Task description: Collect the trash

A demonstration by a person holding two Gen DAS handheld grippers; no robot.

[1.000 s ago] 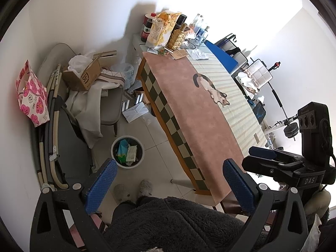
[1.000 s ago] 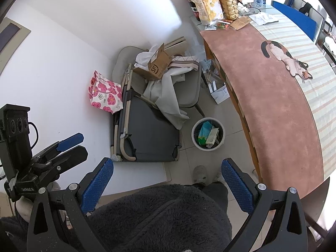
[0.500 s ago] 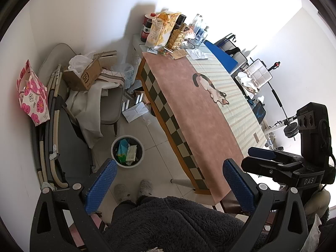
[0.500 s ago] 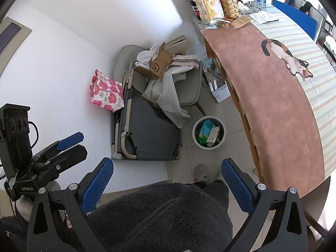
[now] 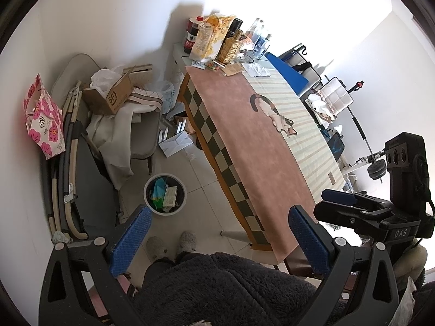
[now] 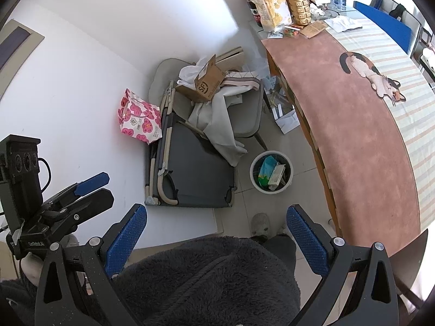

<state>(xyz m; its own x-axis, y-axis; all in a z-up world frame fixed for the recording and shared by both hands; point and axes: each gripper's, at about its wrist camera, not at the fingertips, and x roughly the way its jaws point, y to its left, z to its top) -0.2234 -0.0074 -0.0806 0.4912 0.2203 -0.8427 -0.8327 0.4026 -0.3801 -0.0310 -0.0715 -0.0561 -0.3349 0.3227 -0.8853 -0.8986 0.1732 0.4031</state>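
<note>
Both your tongs hang spread, empty: left gripper [image 5: 217, 241], right gripper [image 6: 214, 239]. Your trash bin [image 6: 272, 172] sits on the floor beside the table [image 6: 353, 125]. "SF" marks the cardboard box [image 6: 208, 82]; "DAS" is readable on the right gripper's body.

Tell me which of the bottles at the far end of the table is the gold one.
The gold bottle with the embossed square pattern, standing just right of the yellow snack bag. The bottles around it are dark or clear.

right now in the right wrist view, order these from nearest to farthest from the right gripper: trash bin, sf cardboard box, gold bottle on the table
1. Trash bin, on the floor just ahead of the right gripper.
2. SF cardboard box, on the chair pile beyond the bin.
3. Gold bottle, at the table's far end.
</note>
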